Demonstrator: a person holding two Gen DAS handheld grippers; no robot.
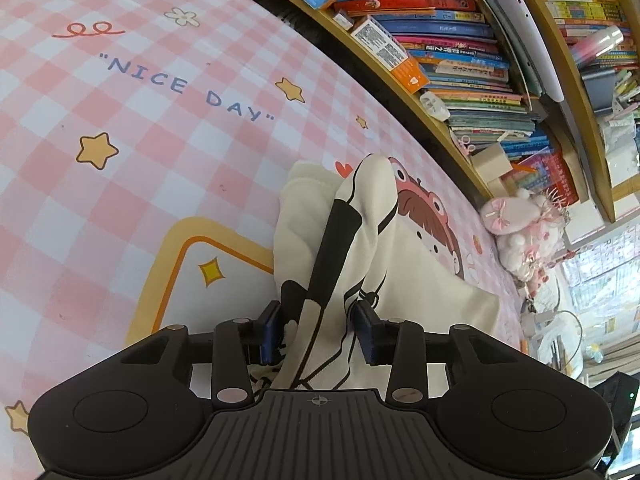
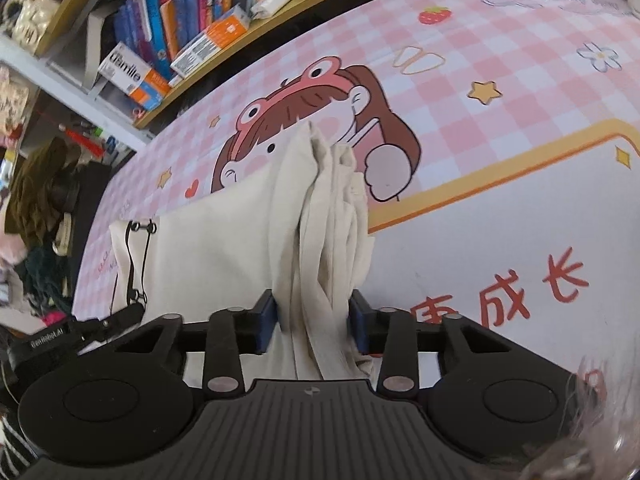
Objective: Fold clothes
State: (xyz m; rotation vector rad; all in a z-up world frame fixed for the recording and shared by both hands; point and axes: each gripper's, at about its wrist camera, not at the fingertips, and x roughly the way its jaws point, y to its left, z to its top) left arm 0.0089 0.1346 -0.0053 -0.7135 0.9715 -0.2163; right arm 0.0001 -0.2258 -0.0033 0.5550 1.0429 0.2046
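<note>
A cream garment with black trim (image 1: 372, 224) lies partly on the pink checked bed sheet (image 1: 140, 128). My left gripper (image 1: 318, 330) is shut on a bunched fold of it with a black strap, lifting it off the sheet. The same cream garment (image 2: 224, 248) shows in the right wrist view, spread flat to the left with black straps and buckles (image 2: 138, 256). My right gripper (image 2: 316, 320) is shut on a gathered bunch of its cloth, which rises in folds ahead of the fingers.
A wooden bookshelf (image 1: 452, 52) packed with books runs along the far side of the bed. Pink plush toys (image 1: 520, 224) sit at the bed's end. A pile of dark clothes (image 2: 40, 200) lies off the bed at left. The other gripper's body (image 2: 80, 332) shows at lower left.
</note>
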